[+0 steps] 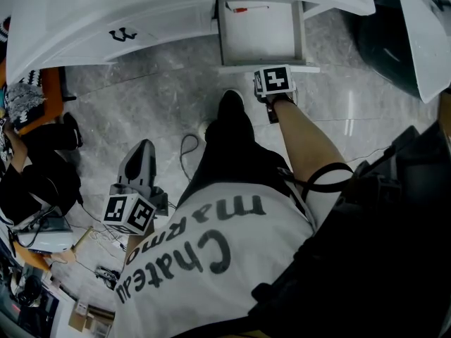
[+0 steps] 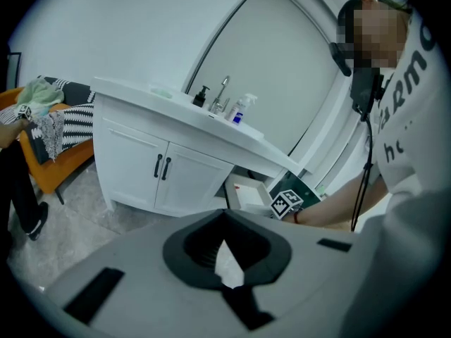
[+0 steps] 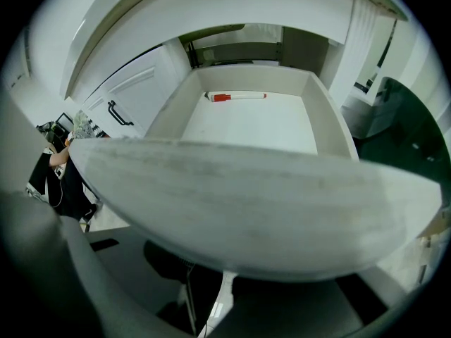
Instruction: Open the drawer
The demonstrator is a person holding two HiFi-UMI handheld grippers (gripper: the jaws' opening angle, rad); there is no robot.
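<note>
The white vanity's drawer [image 1: 261,39] stands pulled out over the floor, with a red-and-white marker [image 1: 238,8] lying at its back. In the right gripper view its front panel [image 3: 246,203] fills the foreground and the marker [image 3: 236,96] rests on the bare bottom. My right gripper [image 1: 272,72] points steeply down at that panel's top edge [image 1: 239,68]; its jaws straddle the panel and hold it. My left gripper [image 1: 141,152] hangs low beside the person's left leg, jaws together and holding nothing. From the left gripper view [image 2: 227,255] the drawer [image 2: 246,192] shows far off.
The vanity's two doors with black handles [image 2: 162,167] sit left of the drawer, under a countertop [image 2: 141,97] with a tap and bottles. An orange chair with clothes [image 2: 49,118] is at far left. A black shoe [image 1: 231,105] and floor cables [image 1: 187,150] are close by.
</note>
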